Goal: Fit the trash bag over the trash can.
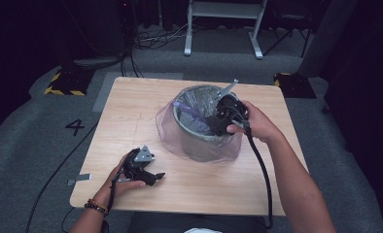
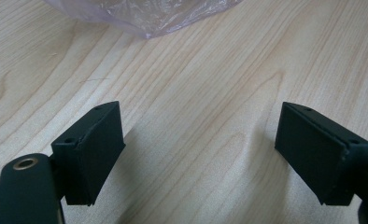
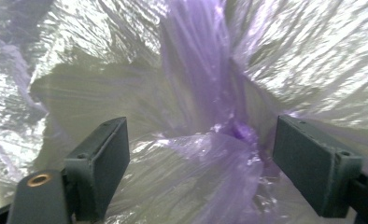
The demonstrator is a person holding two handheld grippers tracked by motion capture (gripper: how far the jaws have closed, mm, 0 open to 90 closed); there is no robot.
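A grey metal bin (image 1: 195, 141) stands right of centre on the wooden table (image 1: 131, 107). A thin purple plastic bag (image 1: 166, 127) lines it and drapes over its rim. My right gripper (image 1: 217, 122) reaches down into the bin. In the right gripper view its jaws (image 3: 201, 163) stand wide open around a bunched fold of the bag (image 3: 196, 84), with the pads clear of the plastic. My left gripper (image 1: 154, 176) rests near the table's front left, open and holding nothing (image 2: 201, 154). The bag's edge (image 2: 145, 14) lies just ahead of it.
A white metal frame (image 1: 223, 29) stands on the floor behind the table. Yellow-and-black striped blocks (image 1: 63, 85) sit at the back corners. Cables trail over the grey carpet, where a "4" (image 1: 75, 127) is marked on the left.
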